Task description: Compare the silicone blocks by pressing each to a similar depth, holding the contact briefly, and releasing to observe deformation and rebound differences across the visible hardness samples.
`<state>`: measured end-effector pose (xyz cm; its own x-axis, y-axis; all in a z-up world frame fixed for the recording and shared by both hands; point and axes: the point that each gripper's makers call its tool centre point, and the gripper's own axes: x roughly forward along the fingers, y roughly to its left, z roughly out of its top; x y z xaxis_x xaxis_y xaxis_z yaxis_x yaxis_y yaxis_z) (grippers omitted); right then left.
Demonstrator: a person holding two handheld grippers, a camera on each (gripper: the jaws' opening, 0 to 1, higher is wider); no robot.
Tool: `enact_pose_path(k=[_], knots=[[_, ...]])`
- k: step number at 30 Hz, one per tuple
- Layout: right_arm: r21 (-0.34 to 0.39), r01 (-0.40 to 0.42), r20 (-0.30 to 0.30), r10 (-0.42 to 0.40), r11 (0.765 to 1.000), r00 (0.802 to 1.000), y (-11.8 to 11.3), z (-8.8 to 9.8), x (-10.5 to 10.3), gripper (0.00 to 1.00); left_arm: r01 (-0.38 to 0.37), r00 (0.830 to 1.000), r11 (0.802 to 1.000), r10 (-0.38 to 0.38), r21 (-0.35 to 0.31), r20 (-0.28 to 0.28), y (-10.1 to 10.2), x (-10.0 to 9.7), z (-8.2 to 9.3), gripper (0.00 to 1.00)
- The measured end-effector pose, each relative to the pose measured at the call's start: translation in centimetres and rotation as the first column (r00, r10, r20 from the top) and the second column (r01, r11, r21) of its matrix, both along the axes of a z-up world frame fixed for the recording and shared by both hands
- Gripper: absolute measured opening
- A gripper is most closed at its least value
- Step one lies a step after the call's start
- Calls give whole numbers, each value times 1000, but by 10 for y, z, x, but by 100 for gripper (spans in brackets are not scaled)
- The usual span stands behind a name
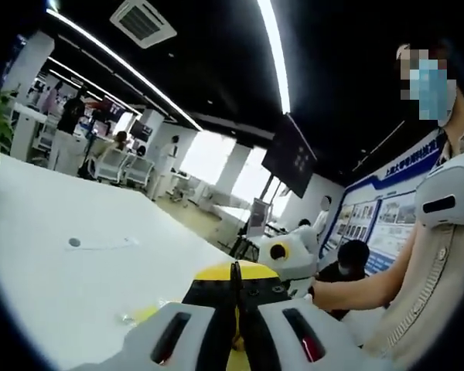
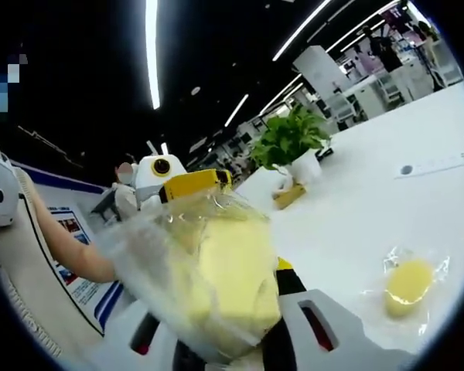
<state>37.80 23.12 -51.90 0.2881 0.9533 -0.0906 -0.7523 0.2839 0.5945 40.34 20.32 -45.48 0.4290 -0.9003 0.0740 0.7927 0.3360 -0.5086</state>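
Note:
A pale yellow silicone block (image 2: 232, 278) wrapped in a clear plastic bag sits between the jaws of my right gripper (image 2: 230, 313), which is shut on it and holds it above the white table (image 2: 356, 224). A second, rounder yellow block (image 2: 408, 284) in its own clear bag lies on the table to the right. My left gripper (image 1: 236, 272) has its black jaws pressed together. It faces the right gripper (image 1: 290, 253), with a yellow curve of the bagged block (image 1: 251, 270) just behind its tips. The left gripper (image 2: 174, 182) touches the top of the bag; whether it pinches the plastic I cannot tell.
A person's forearm (image 1: 356, 287) and torso are close on the right. A potted plant (image 2: 290, 139) and a small box (image 2: 290, 195) stand near the table's far end. A flush socket plate (image 2: 433, 165) is set in the tabletop. Desks and chairs (image 1: 124, 164) lie beyond.

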Motion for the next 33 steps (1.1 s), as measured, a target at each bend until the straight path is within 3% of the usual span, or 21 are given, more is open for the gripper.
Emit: enact_pose_path(k=[4, 14, 25, 33], knots=[[-32, -1, 47, 2, 1000, 999, 0, 0, 3, 17, -6, 1000, 1000, 6, -19, -19, 1, -1, 1, 0], [-63, -2, 101, 8, 998, 995, 0, 0, 5, 21, 5, 998, 997, -10, -77, -61, 4, -4, 4, 0], [-92, 10, 118, 1, 996, 993, -2, -5, 8, 28, -1, 996, 996, -7, -93, -87, 6, -3, 1, 0], [-128, 42, 118, -26, 991, 993, -4, -15, 14, 41, -8, 995, 998, 1, -67, -104, 9, -3, -9, 0]])
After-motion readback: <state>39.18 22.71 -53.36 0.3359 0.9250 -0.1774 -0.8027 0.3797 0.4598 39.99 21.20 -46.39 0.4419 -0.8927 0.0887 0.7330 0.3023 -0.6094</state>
